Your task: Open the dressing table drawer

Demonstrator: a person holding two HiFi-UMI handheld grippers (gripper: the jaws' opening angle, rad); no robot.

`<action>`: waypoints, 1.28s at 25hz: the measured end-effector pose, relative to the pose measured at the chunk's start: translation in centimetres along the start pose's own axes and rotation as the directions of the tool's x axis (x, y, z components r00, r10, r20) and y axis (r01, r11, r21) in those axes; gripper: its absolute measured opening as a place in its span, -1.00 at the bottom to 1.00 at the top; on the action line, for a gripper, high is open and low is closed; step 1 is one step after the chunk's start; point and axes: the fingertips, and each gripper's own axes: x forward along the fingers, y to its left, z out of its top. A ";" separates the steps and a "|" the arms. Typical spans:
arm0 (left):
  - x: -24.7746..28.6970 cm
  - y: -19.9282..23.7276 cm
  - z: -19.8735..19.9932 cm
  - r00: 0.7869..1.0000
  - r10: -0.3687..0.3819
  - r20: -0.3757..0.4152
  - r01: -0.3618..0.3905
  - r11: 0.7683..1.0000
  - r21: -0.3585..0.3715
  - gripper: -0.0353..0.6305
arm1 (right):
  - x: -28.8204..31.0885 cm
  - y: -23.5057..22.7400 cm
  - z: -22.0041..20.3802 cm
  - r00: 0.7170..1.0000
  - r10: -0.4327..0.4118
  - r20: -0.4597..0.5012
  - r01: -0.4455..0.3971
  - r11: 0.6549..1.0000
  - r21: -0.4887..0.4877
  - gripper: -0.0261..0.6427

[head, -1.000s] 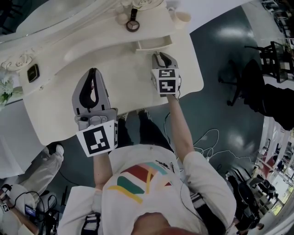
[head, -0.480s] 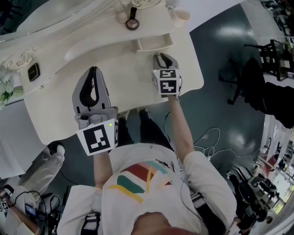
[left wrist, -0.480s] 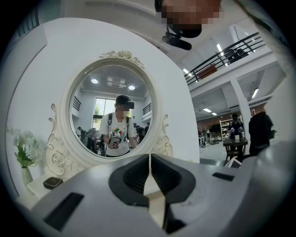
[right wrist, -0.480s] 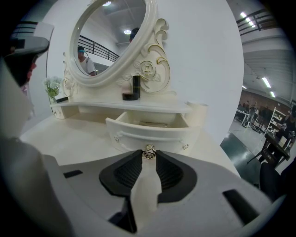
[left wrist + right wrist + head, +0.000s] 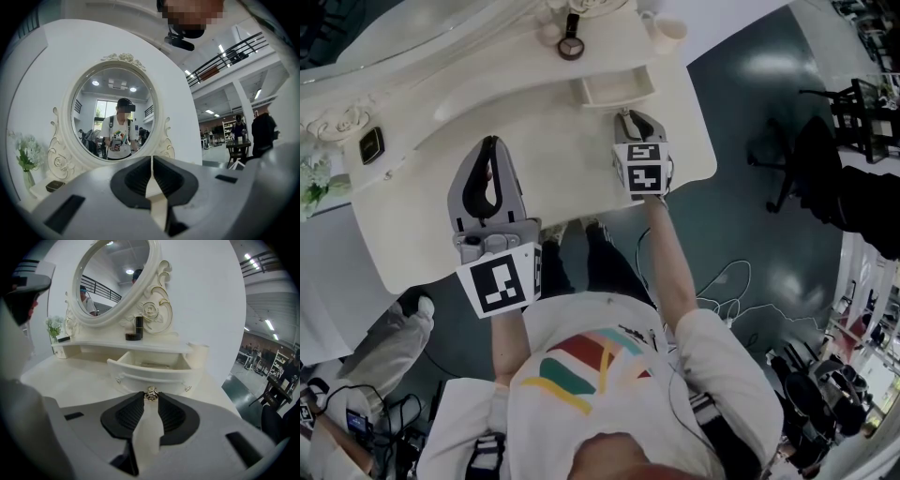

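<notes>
1. Well, far left, the white flowers (image 5: 311, 178) are cut off by the head view's edge. A small dark object (image 5: 367, 146) on the shelf beside them is too small to name.
2. My left tool (image 5: 490, 150) hangs over the glossy cream desk (image 5: 553, 173), well apart from the drawer. Its ribbed black pads are pressed together with nothing between them (image 5: 152, 159). It faces the oval mirror (image 5: 112, 117), whose carved cream frame has scrollwork.
3. The drawer (image 5: 614, 89) sits under the desk's raised back shelf, right of centre, and is pulled partly out. Its front is curved and cream (image 5: 150, 371). Something flat lies inside, too faint to make out.
4. My right tool (image 5: 625, 114) pinches the drawer's small metallic knob (image 5: 151, 393) between its pad tips. From the head view the knob is hidden under the tool.
5. On the shelf above stand a dark tube (image 5: 138, 326) and a round case (image 5: 132, 337).
6. Further right a cream cup (image 5: 198, 355) stands at the shelf's end.
</notes>
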 end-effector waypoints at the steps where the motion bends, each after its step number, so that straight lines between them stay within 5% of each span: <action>1: -0.1 0.0 0.0 1.000 0.000 0.001 0.000 1.000 0.001 -0.86 | 0.0 0.0 0.0 1.000 -0.001 0.000 0.001 1.000 -0.001 -0.67; 32: -0.8 -0.2 0.3 1.000 -0.003 0.009 0.003 1.000 0.013 -0.86 | -0.9 -0.2 0.0 0.999 -0.008 0.031 0.007 0.999 0.045 -0.63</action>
